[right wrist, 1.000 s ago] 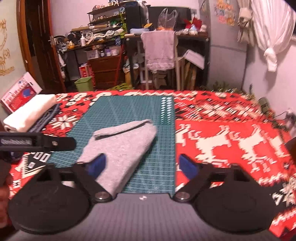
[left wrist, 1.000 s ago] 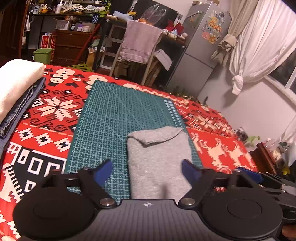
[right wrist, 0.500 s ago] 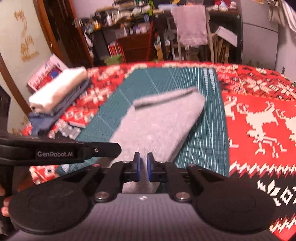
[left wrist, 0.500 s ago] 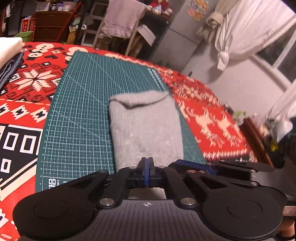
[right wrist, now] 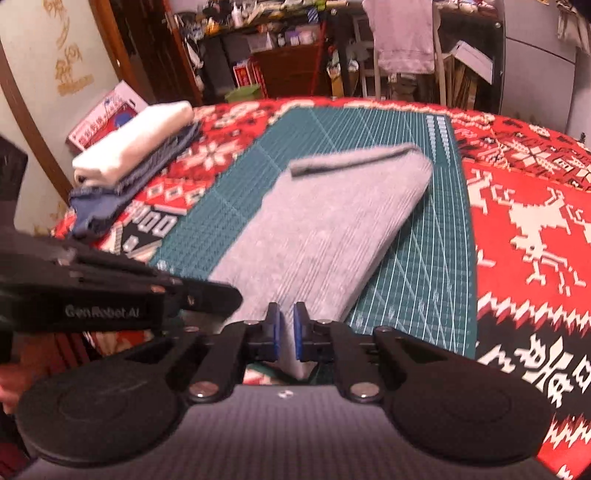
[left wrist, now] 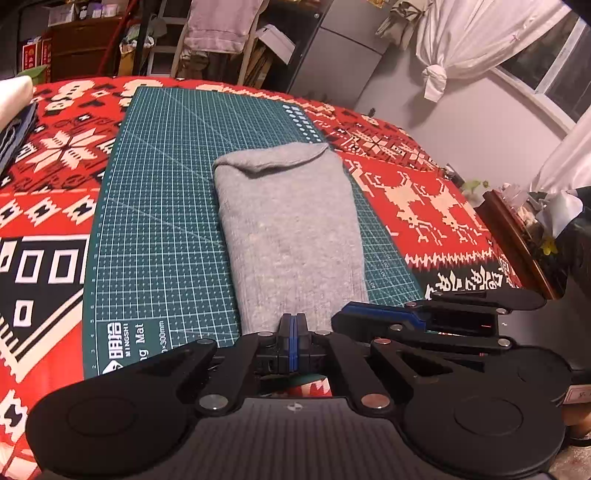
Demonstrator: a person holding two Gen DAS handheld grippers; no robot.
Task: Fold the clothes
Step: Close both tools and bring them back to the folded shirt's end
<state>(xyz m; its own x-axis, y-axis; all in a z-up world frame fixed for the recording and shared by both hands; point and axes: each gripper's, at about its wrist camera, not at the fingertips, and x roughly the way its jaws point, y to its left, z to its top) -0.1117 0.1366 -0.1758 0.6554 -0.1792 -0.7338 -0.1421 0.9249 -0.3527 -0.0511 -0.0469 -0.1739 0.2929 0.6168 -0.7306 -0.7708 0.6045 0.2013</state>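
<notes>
A grey garment (left wrist: 291, 229), folded into a long rectangle, lies on the green cutting mat (left wrist: 166, 203). My left gripper (left wrist: 292, 326) is shut on its near edge, the blue pads pressed together over the cloth. In the right wrist view the same grey garment (right wrist: 325, 229) runs away from me, and my right gripper (right wrist: 286, 332) is shut on its near corner, with grey cloth showing between the pads. The two grippers hold the near edge side by side. Each is visible in the other's view: the right one (left wrist: 406, 321) and the left one (right wrist: 147, 295).
A red patterned cloth (right wrist: 535, 221) covers the table under the green cutting mat (right wrist: 424, 277). A stack of folded clothes (right wrist: 136, 147), white over blue, sits at the left edge. Shelves, a chair with a draped towel (right wrist: 402, 33) and a fridge stand beyond the table.
Both grippers were open one second ago and have shut on the garment's near edge. Both cameras have dropped closer to the cloth.
</notes>
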